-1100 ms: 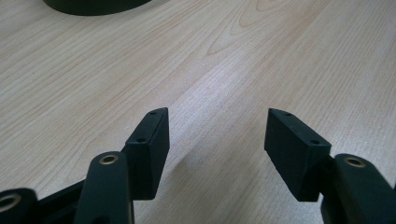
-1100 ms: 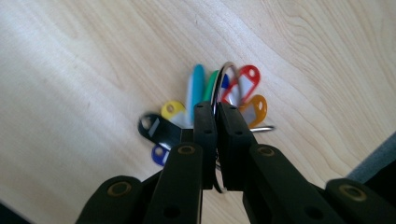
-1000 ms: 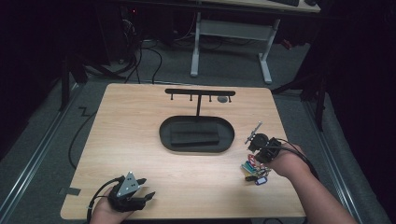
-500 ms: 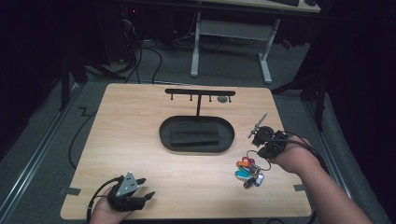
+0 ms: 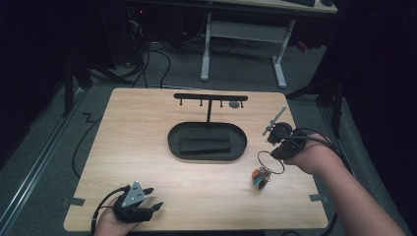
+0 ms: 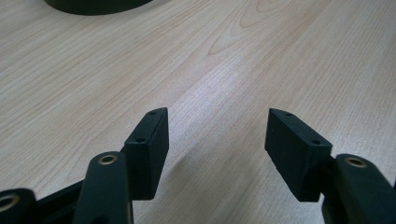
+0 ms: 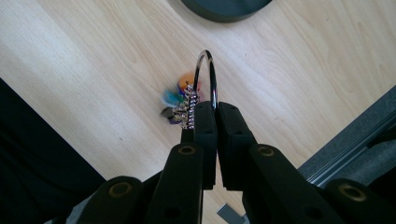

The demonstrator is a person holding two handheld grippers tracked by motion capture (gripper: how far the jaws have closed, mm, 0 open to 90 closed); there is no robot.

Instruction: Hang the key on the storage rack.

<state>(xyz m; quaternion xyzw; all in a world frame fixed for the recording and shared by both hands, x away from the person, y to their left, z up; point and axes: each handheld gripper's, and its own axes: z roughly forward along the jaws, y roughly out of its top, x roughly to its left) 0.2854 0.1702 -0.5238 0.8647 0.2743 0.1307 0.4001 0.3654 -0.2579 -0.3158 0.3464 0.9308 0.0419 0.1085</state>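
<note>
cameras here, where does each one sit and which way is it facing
High view: above the person's side, facing forward and down on the table; forearms, both grippers.
Left gripper view: on the left gripper, along its open jaws across bare wood.
Right gripper view: on the right gripper, facing down at the key ring.
Shared: the oval black tray.

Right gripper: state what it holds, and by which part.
The right gripper is shut on the key ring, pinching the metal loop's lower edge; the coloured keys dangle below.

A metal key ring (image 5: 270,162) with coloured keys (image 5: 260,177) dangling is held aloft, just above the wooden table (image 5: 147,147).
</note>
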